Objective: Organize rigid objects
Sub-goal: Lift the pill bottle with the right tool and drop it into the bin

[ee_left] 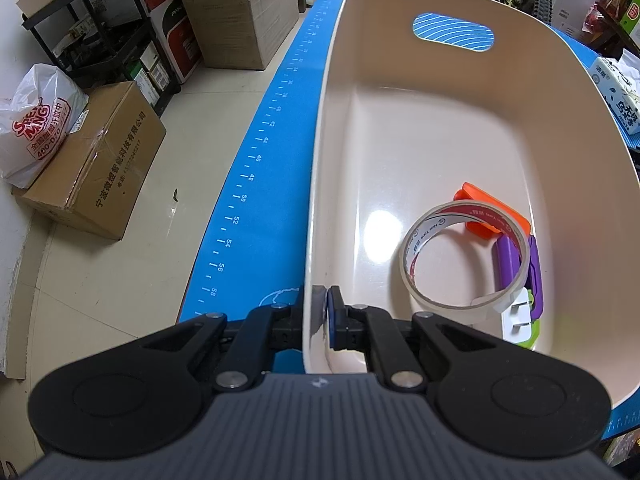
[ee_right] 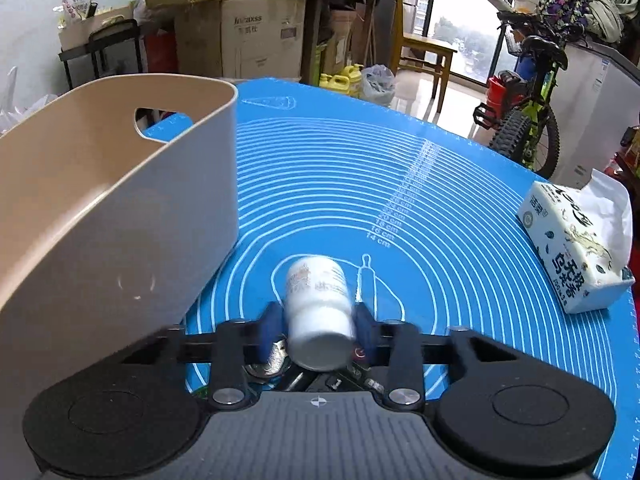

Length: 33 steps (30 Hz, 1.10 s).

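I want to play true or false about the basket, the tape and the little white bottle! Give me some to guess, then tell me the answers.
1. The tape roll lies inside the beige basket. True.
2. The left tool is clamped on the basket's rim. True.
3. The white bottle stands upright in the basket. False: it lies on its side on the blue mat, between the right tool fingers.
4. The tissue pack is in the basket. False: it sits on the mat.

I count one beige bin (ee_left: 400, 128) holding one tape roll (ee_left: 464, 254), one orange piece (ee_left: 492, 216), one purple piece (ee_left: 534, 276) and one white plug (ee_left: 518, 320). On my mat (ee_right: 440, 208) lie one white bottle (ee_right: 318, 312) and one tissue pack (ee_right: 576, 244).
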Tool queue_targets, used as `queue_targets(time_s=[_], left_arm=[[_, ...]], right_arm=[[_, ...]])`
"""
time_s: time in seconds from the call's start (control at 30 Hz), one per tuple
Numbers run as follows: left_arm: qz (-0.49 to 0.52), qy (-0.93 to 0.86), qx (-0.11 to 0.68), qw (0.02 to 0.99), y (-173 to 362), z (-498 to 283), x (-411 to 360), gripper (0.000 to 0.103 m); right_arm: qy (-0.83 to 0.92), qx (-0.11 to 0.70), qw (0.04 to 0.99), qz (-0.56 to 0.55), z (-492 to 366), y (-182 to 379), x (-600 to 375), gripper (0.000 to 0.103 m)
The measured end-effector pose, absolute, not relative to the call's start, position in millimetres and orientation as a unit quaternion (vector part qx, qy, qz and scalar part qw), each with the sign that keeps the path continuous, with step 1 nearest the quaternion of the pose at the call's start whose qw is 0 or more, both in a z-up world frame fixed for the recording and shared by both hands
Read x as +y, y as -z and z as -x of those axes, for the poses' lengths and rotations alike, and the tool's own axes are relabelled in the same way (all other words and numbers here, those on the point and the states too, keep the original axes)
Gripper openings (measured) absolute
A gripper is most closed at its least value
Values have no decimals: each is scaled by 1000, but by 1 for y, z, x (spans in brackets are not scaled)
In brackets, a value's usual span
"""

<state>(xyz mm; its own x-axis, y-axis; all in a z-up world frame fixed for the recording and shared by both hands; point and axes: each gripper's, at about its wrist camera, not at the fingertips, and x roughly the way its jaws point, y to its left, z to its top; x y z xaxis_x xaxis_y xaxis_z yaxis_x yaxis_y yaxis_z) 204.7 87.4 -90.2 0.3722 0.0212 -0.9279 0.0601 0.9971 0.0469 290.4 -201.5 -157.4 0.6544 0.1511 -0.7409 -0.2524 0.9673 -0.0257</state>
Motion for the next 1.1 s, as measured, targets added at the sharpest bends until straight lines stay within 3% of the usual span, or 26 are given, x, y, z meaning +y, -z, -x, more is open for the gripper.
queue_targets(time_s=[0.4, 0.83, 1.1], left_arm=[[-36, 12, 561, 827, 90, -205, 88, 10], [-37, 10, 560, 827, 89, -206, 87, 9], [-37, 10, 560, 827, 89, -206, 87, 9]], right_arm=[[-95, 372, 920, 75, -271, 117, -197, 44], [-114, 273, 952, 72, -236, 29, -166, 44], [-151, 275, 948, 62, -217, 17, -129, 44]])
